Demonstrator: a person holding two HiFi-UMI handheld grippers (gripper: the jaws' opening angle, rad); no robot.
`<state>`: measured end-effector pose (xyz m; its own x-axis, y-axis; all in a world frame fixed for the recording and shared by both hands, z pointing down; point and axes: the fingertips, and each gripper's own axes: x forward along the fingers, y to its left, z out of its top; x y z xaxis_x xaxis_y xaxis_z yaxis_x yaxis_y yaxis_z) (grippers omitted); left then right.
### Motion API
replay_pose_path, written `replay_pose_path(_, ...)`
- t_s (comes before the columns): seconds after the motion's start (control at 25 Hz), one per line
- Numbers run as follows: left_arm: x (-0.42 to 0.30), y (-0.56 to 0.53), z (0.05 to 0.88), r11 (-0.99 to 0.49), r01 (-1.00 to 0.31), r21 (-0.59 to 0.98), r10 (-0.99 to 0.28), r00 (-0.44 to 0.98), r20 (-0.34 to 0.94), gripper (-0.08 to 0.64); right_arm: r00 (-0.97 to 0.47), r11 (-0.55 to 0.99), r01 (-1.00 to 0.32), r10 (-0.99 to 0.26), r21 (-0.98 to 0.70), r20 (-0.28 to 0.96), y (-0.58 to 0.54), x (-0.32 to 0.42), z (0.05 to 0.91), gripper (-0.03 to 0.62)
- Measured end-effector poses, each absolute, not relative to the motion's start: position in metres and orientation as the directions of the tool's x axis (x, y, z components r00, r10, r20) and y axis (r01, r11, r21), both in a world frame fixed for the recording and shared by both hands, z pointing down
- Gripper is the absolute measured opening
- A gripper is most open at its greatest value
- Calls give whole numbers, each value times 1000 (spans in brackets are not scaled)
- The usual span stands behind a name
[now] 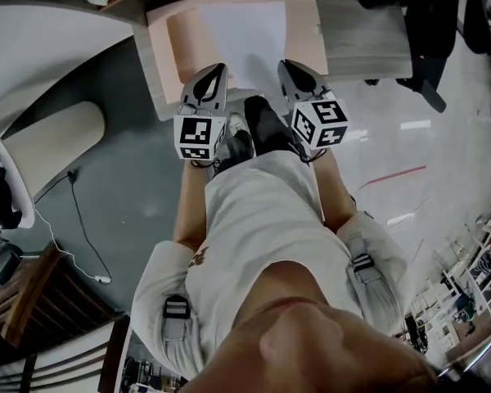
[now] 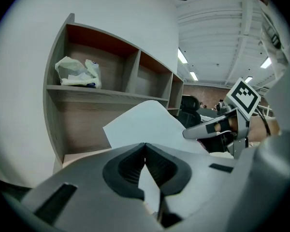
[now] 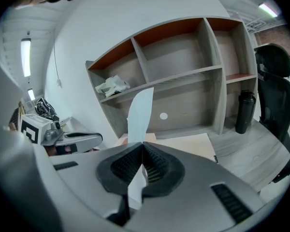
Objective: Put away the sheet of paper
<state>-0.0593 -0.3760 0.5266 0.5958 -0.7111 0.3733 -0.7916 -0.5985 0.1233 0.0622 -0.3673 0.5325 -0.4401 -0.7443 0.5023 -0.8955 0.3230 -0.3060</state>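
Observation:
The white sheet of paper point(image 1: 244, 39) is held up over a peach desk mat point(image 1: 304, 35) on the desk. My left gripper point(image 1: 216, 70) is shut on the sheet's near left edge and my right gripper point(image 1: 289, 65) on its near right edge. In the left gripper view the sheet point(image 2: 150, 124) rises from the closed jaws of the left gripper point(image 2: 145, 148) and curves toward the right gripper point(image 2: 205, 128). From the right gripper point(image 3: 143, 146) the paper point(image 3: 140, 110) shows edge-on, standing up out of the jaws, with the left gripper point(image 3: 72, 138) beside it.
A wooden shelf unit point(image 3: 183, 81) with open compartments stands at the back of the desk; one holds a crumpled plastic bag point(image 3: 112, 86). A dark bottle point(image 3: 244, 111) stands at its right end. A black office chair point(image 3: 275, 81) is to the right.

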Motion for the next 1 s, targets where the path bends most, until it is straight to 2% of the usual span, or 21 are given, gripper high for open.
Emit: replay_pose_path(1.0, -35, -428, 606, -555, -811, 187, -657, 565, 500, 20, -392, 253, -920, -633, -300, 668, -445, 120, 654, 20)
